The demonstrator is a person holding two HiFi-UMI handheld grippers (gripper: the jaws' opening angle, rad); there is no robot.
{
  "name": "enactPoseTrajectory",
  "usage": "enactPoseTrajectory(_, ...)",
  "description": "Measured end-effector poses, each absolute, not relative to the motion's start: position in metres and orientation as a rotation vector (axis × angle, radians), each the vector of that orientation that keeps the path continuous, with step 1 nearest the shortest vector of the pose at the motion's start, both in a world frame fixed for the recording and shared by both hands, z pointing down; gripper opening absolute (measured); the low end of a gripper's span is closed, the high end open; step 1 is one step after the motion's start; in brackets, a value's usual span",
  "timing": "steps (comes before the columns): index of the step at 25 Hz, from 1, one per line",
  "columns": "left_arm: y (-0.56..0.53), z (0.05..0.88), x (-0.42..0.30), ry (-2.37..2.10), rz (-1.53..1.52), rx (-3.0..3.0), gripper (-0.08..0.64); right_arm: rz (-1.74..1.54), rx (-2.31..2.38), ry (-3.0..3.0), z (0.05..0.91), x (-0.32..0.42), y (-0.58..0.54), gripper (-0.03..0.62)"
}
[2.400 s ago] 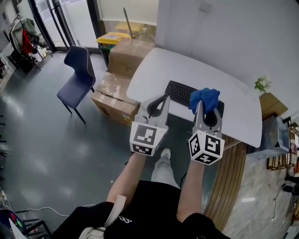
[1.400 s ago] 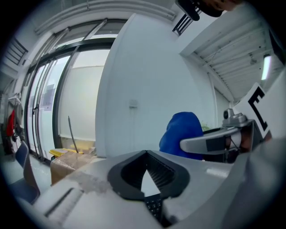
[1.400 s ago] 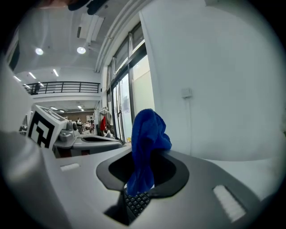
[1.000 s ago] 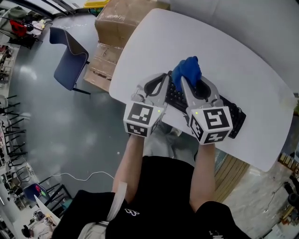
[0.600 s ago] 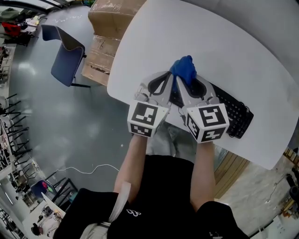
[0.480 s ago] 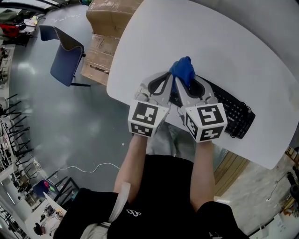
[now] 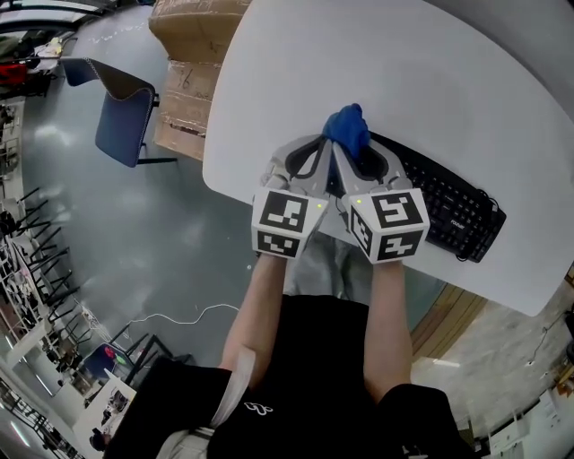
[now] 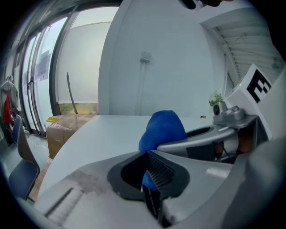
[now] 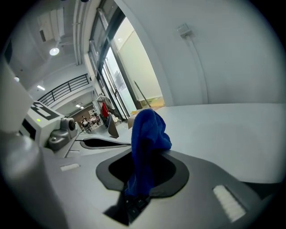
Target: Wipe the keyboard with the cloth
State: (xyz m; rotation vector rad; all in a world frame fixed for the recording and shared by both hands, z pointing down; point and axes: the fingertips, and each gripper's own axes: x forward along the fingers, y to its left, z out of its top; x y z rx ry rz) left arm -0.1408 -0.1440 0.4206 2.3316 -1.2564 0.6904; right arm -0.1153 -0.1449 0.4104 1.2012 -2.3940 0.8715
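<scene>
A black keyboard lies slantwise on the white table, near its front edge. My right gripper is shut on a bunched blue cloth, which stands up from its tips over the keyboard's left end. In the right gripper view the cloth hangs through the jaw opening, and keyboard keys show beneath it. My left gripper sits close beside it on the left, shut with nothing between its pads. The left gripper view has the cloth just beyond its tips.
Cardboard boxes stand on the floor past the table's left end. A blue chair is further left. A thin cable lies on the grey floor. The table's front edge runs just under the grippers.
The head view has swung lower over the table. Both grippers with the cloth have shifted toward the keyboard's left end, so more of the keyboard now shows on the right.
</scene>
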Motion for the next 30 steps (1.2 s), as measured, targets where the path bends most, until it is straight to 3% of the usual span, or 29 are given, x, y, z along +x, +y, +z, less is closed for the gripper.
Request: enactPoseTrajectory(30, -0.129, 0.453, -0.084, -1.132, 0.831, 2.351, -0.005, 0.941, 1.392, -2.254, 0.441, -0.057, -0.124, 0.086)
